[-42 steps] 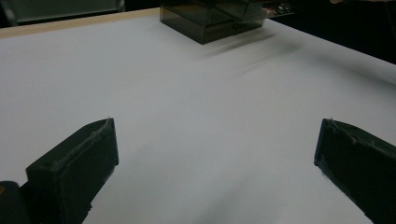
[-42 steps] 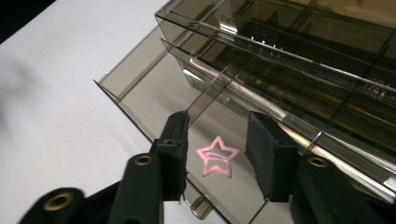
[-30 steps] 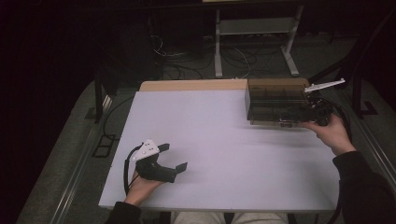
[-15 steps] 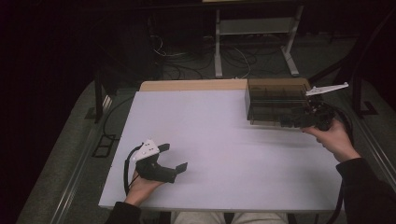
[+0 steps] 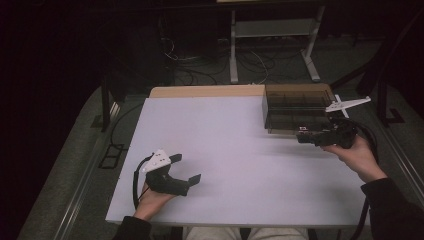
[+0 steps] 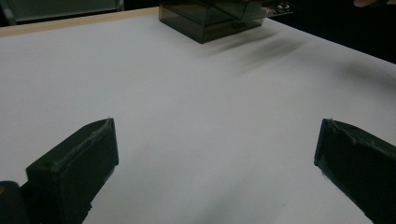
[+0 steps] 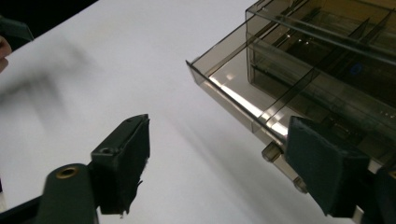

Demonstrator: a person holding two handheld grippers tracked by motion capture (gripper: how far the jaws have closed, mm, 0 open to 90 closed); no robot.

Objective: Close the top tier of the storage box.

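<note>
A smoked see-through drawer box [image 5: 295, 107] stands at the table's back right corner, also seen in the left gripper view as the box [image 6: 210, 18]. In the right gripper view its lowest drawer [image 7: 233, 100] juts out a little from the box [image 7: 327, 56]. The drawer's small knob [image 7: 272, 150] lies between the jaws, close to the right one, untouched. My right gripper [image 5: 302, 136] [image 7: 224, 163] hovers just in front of the box, open, its jaws having just been closing a little. My left gripper [image 5: 187, 168] [image 6: 215, 154] rests at the front left, open, nothing between its jaws.
The white table [image 5: 235, 140] has a tan strip [image 5: 205, 91] along its back edge. Behind it on the floor stand a metal frame [image 5: 272, 30] and loose cables [image 5: 260, 62]. Rails [image 5: 85, 190] run along both sides of the table.
My right gripper has drawn back a little from the box front, toward the person and slightly left. The left gripper has stayed where it was.
</note>
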